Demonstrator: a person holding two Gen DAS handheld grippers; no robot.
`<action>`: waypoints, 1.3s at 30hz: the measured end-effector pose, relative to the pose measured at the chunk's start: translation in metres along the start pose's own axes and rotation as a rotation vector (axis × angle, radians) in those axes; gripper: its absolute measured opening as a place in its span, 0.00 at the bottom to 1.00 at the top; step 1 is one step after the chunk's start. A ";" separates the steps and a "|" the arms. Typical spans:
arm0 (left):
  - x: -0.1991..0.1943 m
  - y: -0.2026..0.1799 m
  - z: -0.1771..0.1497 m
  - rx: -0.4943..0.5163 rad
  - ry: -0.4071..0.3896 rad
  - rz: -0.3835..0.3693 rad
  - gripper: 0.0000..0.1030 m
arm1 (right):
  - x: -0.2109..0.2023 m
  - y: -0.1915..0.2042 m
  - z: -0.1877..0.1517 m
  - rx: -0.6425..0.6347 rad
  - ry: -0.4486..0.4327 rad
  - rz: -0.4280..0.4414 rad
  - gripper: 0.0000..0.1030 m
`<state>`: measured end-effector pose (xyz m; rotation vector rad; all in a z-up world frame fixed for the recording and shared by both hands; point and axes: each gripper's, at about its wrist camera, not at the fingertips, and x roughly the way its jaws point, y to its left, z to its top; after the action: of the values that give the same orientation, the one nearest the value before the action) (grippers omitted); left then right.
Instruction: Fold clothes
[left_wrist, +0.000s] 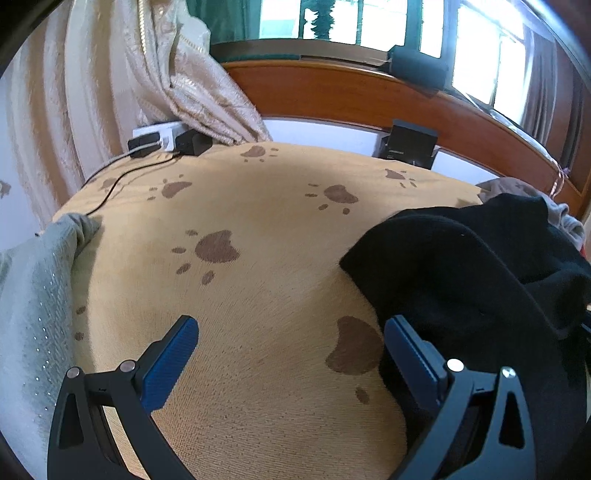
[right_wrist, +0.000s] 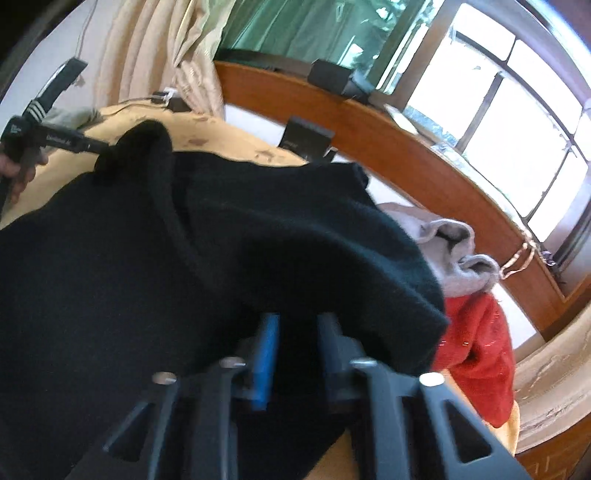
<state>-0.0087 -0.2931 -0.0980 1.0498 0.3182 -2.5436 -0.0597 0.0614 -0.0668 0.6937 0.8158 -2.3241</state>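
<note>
My left gripper (left_wrist: 290, 345) hangs released over the paw-print blanket (left_wrist: 258, 229), nothing between its pads. The black sweater (left_wrist: 480, 280) lies at its three o'clock, long axis running from four toward ten o'clock, collar (right_wrist: 173, 206) end at ten. My right gripper (right_wrist: 295, 332) is parted, sweater cloth between its fingers, unpinched.

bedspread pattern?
Tan bedspread with brown paw prints scattered across it; clearest in the left wrist view.

A black knit sweater (right_wrist: 155, 266) lies rumpled on the bed, partly draped over grey (right_wrist: 454, 254) and red garments (right_wrist: 480, 350).
</note>
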 end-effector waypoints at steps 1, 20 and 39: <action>0.001 0.001 0.000 -0.004 0.004 -0.001 0.99 | -0.003 -0.002 -0.002 0.009 -0.012 -0.005 0.70; 0.001 -0.005 -0.001 0.027 0.004 0.013 0.99 | 0.028 0.034 -0.003 -0.383 0.018 -0.193 0.47; 0.017 -0.004 -0.005 0.038 0.099 0.075 0.99 | -0.081 -0.042 0.074 0.139 -0.144 -0.031 0.08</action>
<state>-0.0183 -0.2917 -0.1128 1.1819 0.2534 -2.4456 -0.0513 0.0656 0.0505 0.5673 0.6094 -2.4446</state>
